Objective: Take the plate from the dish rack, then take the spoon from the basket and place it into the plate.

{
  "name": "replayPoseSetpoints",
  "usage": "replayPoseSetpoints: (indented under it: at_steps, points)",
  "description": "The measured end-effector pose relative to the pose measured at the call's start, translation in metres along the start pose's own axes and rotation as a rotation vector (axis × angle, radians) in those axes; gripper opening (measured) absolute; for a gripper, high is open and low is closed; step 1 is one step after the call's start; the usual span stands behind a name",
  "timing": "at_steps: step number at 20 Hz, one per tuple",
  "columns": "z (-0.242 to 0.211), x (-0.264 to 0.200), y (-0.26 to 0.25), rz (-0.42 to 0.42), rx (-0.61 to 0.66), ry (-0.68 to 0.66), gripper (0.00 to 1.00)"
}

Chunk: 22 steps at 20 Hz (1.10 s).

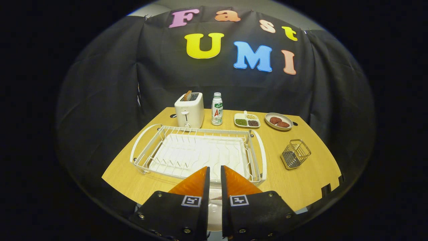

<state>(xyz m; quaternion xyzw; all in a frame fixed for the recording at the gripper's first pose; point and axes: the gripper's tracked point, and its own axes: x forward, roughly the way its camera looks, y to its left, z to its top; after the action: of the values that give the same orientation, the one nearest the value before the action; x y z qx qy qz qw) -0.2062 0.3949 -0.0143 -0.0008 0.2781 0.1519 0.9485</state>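
Plate [214, 211] is sitting low under the gripper [215, 169], peeking through the slit between its fingers. I'd guess that's why the dish rack [258, 157] just ahead looks bare. Fingers are drawn nearly together, and honestly I can't tell if they're pinching anything.

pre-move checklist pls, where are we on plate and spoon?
1. Dish rack has no plate standing in it: ok, its slots look bare.
2. Plate near the fingers: cannot tell; a pale round thing shows low between them, too hidden to name surely.
3. Spoon in the wire basket: cannot tell, no handle sticks out; the basket looks bare.
4. Gripper state: fingers close together, narrow gap; cannot tell if they pinch anything.
5. Way to the basket: ok, bare table lies between it and the fingers.
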Motion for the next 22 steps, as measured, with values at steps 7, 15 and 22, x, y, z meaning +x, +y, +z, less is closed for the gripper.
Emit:
replayPoseSetpoints:
  at_steps: [7, 15, 22]
  points:
    - [0.023, -0.006, -0.011, -0.02, -0.017, -0.051, 0.17]
    - [0.086, -0.028, -0.029, -0.027, -0.037, -0.203, 0.17]
    - [0.171, -0.042, -0.059, -0.033, -0.043, -0.413, 0.18]
